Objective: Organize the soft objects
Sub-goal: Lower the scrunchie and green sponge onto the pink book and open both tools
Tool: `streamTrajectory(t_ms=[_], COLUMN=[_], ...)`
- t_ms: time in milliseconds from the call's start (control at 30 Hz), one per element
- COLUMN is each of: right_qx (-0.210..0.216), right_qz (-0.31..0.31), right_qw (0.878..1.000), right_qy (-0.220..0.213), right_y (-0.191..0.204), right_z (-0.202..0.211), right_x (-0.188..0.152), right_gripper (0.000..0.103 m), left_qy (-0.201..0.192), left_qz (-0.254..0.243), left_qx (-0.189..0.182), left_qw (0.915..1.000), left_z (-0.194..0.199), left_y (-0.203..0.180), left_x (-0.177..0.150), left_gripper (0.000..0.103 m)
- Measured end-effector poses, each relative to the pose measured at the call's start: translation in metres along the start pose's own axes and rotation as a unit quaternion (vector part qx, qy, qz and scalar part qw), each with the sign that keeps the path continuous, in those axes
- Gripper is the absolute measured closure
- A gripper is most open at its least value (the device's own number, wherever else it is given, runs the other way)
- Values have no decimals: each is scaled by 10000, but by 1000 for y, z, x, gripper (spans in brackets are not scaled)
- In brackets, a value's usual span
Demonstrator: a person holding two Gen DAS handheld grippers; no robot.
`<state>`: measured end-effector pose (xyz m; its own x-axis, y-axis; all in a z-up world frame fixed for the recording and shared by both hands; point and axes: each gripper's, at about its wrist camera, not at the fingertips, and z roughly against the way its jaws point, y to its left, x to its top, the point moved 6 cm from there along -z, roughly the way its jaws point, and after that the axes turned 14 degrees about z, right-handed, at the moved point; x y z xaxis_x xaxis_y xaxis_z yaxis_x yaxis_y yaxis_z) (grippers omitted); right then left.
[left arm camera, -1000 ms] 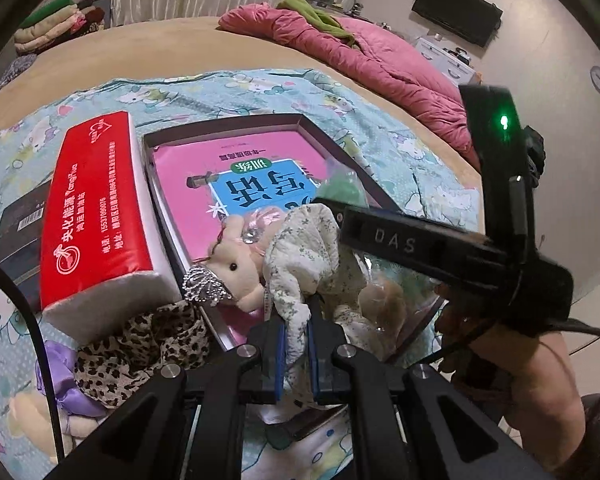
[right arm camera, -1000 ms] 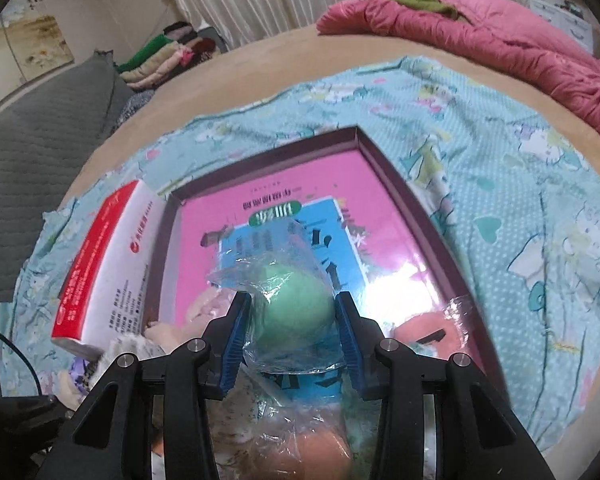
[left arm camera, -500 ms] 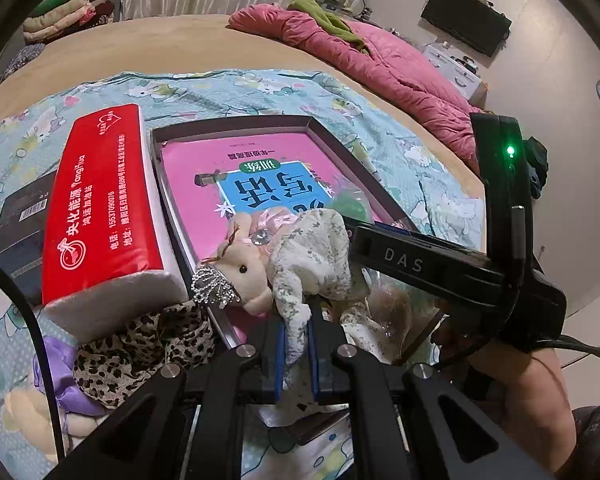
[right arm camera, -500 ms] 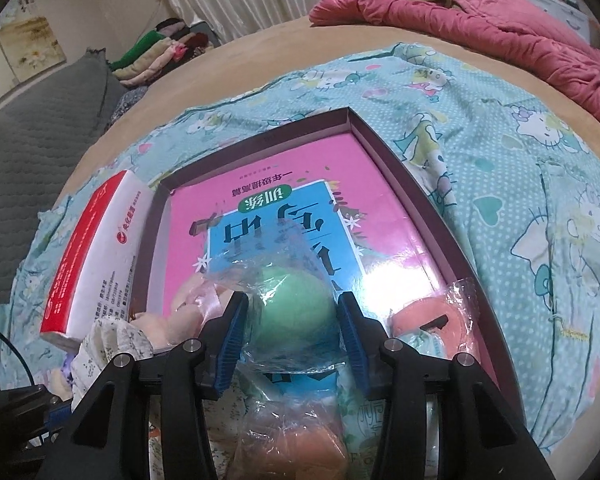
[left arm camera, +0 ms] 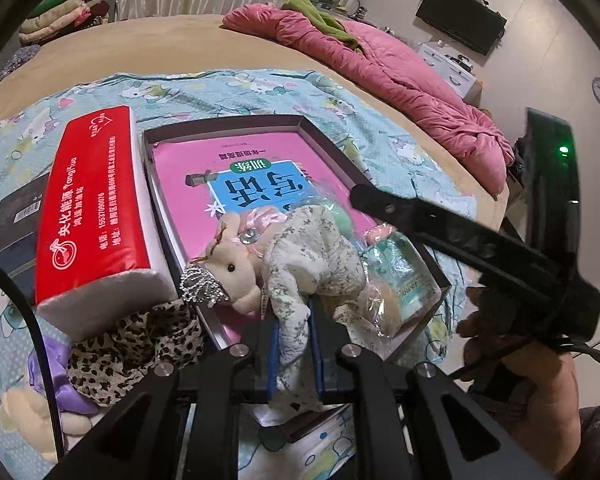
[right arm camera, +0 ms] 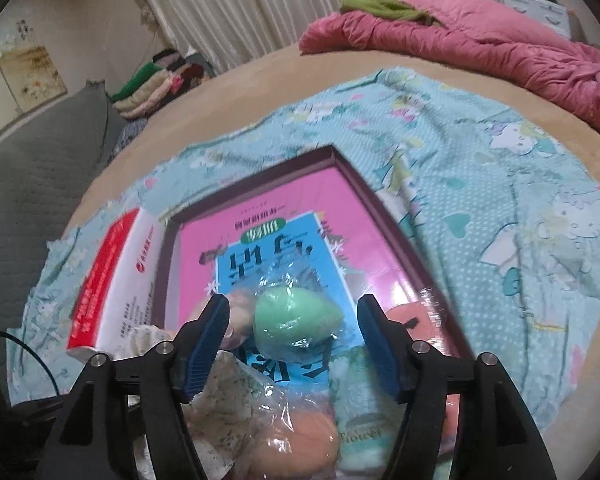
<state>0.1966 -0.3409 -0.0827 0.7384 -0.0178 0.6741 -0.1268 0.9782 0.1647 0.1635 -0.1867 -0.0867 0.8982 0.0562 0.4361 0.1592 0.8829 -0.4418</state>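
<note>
The left tool is closed on a leg of the one plush doll in a floral dress; its two blue pads pinch the cloth limb. The doll lies across the near left part of the shallow tray, its head with the silver crown at the tray's left wall.

The right tool stands wide open, both pads clear of the green sponge. That sponge, wrapped in clear plastic, sits between the two fingers without touching either and rests on the pink book that lines the tray floor. Two more wrapped soft pieces show in the right wrist view: an orange one just below the green one and a reddish one by the right finger, near the tray's right wall.

One red tissue pack lies beside the tray on its left, touching or nearly touching the wall. In front of it sits one leopard-print cloth, with one purple plush beside that. Everything rests on the blue cartoon sheet spread over the bed. One pink quilt is heaped at the far side.
</note>
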Motion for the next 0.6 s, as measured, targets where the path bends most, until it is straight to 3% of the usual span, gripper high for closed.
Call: streamTrajectory(t_ms=[267, 400, 467, 600], right_qx=[-6, -53, -65, -97], right_qz=[-270, -225, -212, -187], right_qw=[9993, 9992, 9991, 9989], right_qy=[-249, -328, -357, -422], right_y=[-11, -9, -8, -7], right_z=[25, 35, 39, 48], right_x=[-1, -1, -1, -1], right_gripper=[29, 29, 28, 26], left_qy=[-30, -106, -151, -219], left_qz=[-53, -107, -127, -147], left_qx=[3, 42, 60, 95], left_qw=[10000, 9999, 9998, 9996], left_z=[3, 9, 13, 20], left_y=[-5, -6, -7, -9], left_x=[0, 1, 2, 3], left_gripper=[66, 61, 52, 50])
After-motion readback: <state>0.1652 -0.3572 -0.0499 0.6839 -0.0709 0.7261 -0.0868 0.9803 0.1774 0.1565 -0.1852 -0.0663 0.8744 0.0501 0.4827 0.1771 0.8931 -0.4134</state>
